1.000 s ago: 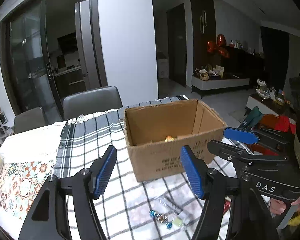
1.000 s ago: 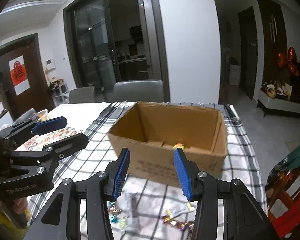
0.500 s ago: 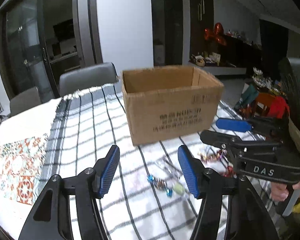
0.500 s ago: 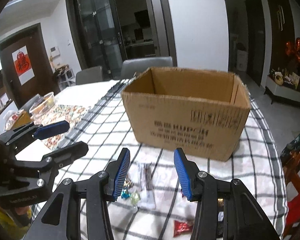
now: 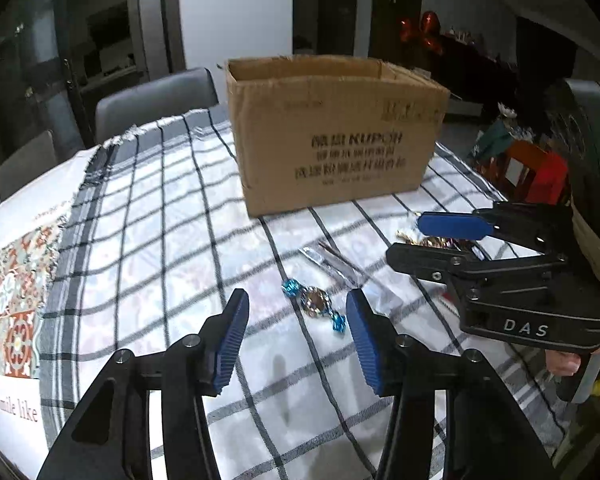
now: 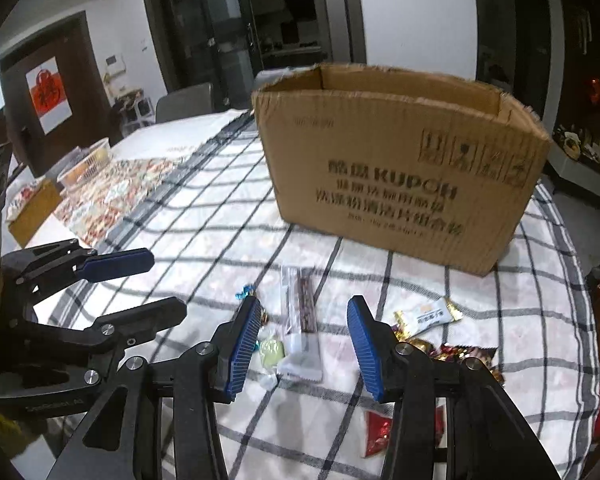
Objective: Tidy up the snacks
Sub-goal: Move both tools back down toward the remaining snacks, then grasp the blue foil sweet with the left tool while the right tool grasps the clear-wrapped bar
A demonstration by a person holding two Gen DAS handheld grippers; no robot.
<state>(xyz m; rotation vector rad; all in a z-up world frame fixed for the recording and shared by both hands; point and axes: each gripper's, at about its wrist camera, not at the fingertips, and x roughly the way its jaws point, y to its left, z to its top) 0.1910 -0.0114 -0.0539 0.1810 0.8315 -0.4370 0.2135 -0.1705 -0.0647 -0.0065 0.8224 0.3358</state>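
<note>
Snacks lay loose on the checked cloth point(image 5: 172, 240) at the near side of the cardboard box point(image 5: 332, 148): a blue-twisted candy point(image 5: 314, 300) framed between the left gripper's point(image 5: 296, 332) pads, and a long clear-wrapped stick point(image 6: 302, 320) framed between the right gripper's point(image 6: 302, 344) pads. Both pairs of tongs stood apart and gripped nothing; the left one's jaws had just been narrowing, with the candy below them and not yet touched.

We judged the crowding the main risk. In the right wrist view a pale green sweet point(image 6: 271, 349) lay touching the stick at its 9 o'clock, so a closing pad could catch both or flick one away. The slick wrapper could slide out of a flat pinch. The two grippers worked close together, and the left one sat at 9 o'clock of the right, so they could knock each other.

Much was hidden from us. The box's inside could not be seen over its rim. A red packet point(image 6: 380, 432) and foil-wrapped sweets point(image 6: 424, 350) at 4 o'clock were partly covered by the right gripper's finger. The box print was too blurred to read fully.
</note>
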